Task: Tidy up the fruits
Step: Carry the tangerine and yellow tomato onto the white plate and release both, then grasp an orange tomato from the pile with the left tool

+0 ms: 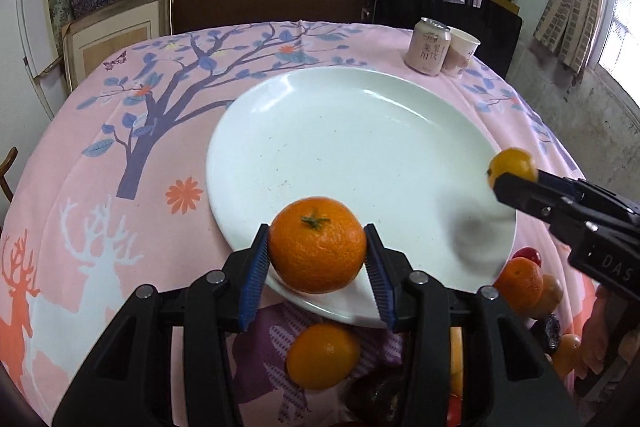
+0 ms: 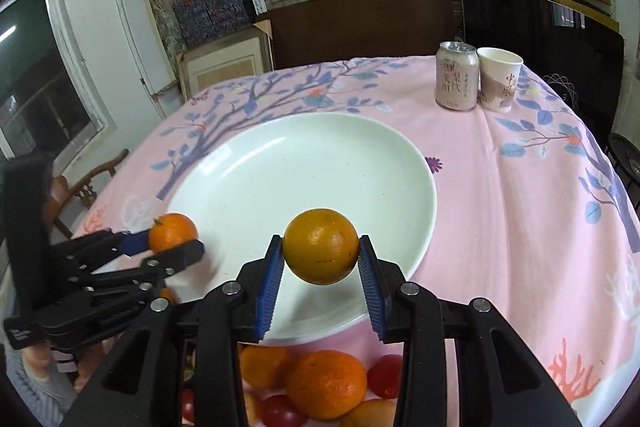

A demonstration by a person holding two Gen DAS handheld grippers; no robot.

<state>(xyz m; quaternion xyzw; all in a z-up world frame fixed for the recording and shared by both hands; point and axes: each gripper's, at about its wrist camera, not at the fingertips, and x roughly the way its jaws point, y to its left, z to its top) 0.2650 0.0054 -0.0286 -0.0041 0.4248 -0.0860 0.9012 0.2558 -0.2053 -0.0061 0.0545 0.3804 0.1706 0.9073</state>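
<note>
A rough-skinned mandarin (image 1: 318, 245) with a green stem sits between the blue pads of my left gripper (image 1: 318, 231), which is shut on it over the near rim of the white plate (image 1: 340, 147). My right gripper (image 2: 320, 239) is shut on a smoother yellow-orange orange (image 2: 321, 251), held above the near part of the plate (image 2: 300, 167). Each view shows the other tool. The right gripper (image 1: 510, 175) carries its orange (image 1: 512, 165) at the plate's right edge. The left gripper (image 2: 176, 243) carries its mandarin (image 2: 173, 231) at the plate's left edge.
Loose fruit lies on the pink tablecloth below the grippers: oranges (image 2: 326, 383) and small red fruits (image 2: 386, 375), with another orange (image 1: 324, 355) under the left tool. A drink can (image 2: 456, 77) and a paper cup (image 2: 500, 79) stand at the far right.
</note>
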